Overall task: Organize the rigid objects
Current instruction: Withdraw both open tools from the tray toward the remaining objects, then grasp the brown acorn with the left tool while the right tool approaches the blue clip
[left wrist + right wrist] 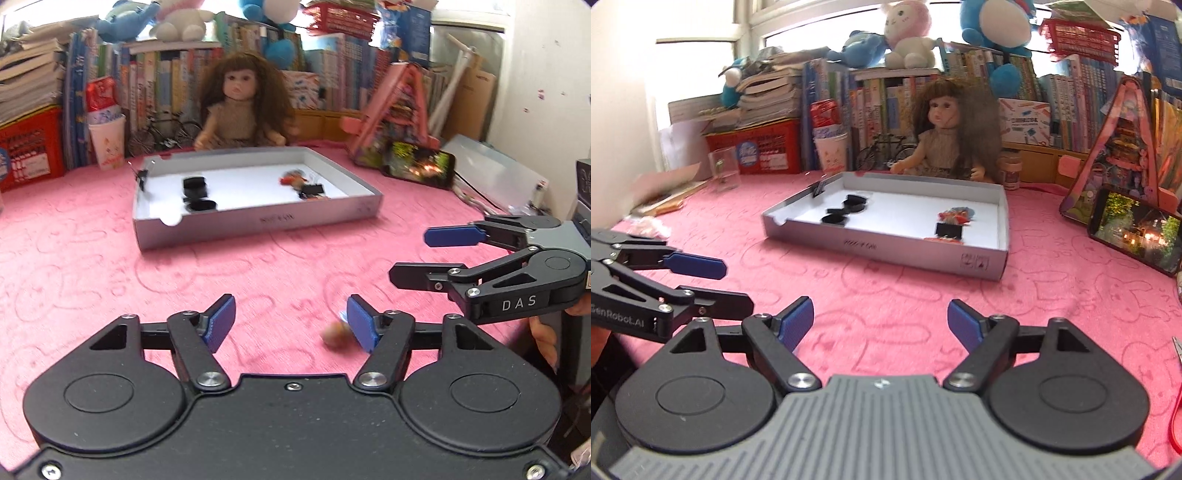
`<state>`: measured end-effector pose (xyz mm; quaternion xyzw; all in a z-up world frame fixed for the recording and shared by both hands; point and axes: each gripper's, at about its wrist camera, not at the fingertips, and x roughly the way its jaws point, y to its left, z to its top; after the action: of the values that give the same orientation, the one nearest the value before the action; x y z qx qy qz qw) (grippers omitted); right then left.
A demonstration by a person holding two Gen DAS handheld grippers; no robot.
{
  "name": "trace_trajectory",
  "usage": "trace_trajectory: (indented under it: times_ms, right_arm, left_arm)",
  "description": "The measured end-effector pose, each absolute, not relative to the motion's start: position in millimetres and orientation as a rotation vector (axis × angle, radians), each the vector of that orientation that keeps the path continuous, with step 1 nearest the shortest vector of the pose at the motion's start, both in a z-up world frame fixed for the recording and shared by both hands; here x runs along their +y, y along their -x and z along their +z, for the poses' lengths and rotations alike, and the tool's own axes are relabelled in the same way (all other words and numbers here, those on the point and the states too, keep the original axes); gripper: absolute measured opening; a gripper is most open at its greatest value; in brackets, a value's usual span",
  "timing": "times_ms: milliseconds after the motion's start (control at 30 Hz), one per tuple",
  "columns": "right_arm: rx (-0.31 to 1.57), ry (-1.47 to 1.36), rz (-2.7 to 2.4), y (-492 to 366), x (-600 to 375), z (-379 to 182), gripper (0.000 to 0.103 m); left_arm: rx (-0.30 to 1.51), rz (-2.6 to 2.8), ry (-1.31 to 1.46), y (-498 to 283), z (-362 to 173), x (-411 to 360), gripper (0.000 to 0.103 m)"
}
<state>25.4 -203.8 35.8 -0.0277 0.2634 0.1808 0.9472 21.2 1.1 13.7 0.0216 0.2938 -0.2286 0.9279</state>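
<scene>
Cloth (258, 266) in pink is lying under everything, and the grey tray (255, 221), already holding black discs (195, 188) and a small colourful clutter, is sitting on it ahead of you. You are hovering both claws wide and empty short of the tray, so be sliding the left gripper (291, 321) rightward to centre on the small brown object (334, 334) lying against its right finger. Only the left view is showing that object; the right gripper (881, 319) is seeing bare cloth.

One tray (258, 221); two black discs (195, 183); one doll (240, 107); one phone (419, 166); two grippers (291, 323).
</scene>
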Motion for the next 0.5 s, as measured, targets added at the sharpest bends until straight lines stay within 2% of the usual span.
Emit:
trace_trajectory:
  times_ms: [133, 233, 300, 367, 500]
  right_arm:
    - [0.549, 0.111, 0.425, -13.3, -194.8, 28.7, 0.089]
    - [0.559, 0.139, 0.454, -9.9, -187.8, 23.3, 0.089]
    - [0.565, 0.142, 0.466, -9.3, -184.7, 20.3, 0.089]
    - [0.569, 0.149, 0.469, -8.8, -181.5, 17.6, 0.089]
    - [0.571, 0.179, 0.464, -9.6, -174.3, 13.3, 0.089]
  left_arm:
    - [0.634, -0.522, -0.027, -14.7, 8.2, -3.1, 0.043]
    - [0.655, -0.544, -0.004, -15.1, 4.7, -7.7, 0.040]
    - [0.662, -0.552, -0.008, -15.9, 2.3, -11.7, 0.033]
    - [0.675, -0.547, -0.011, -18.2, -1.1, -15.1, 0.019]
    - [0.655, -0.527, 0.002, -20.5, 0.8, -15.2, 0.012]
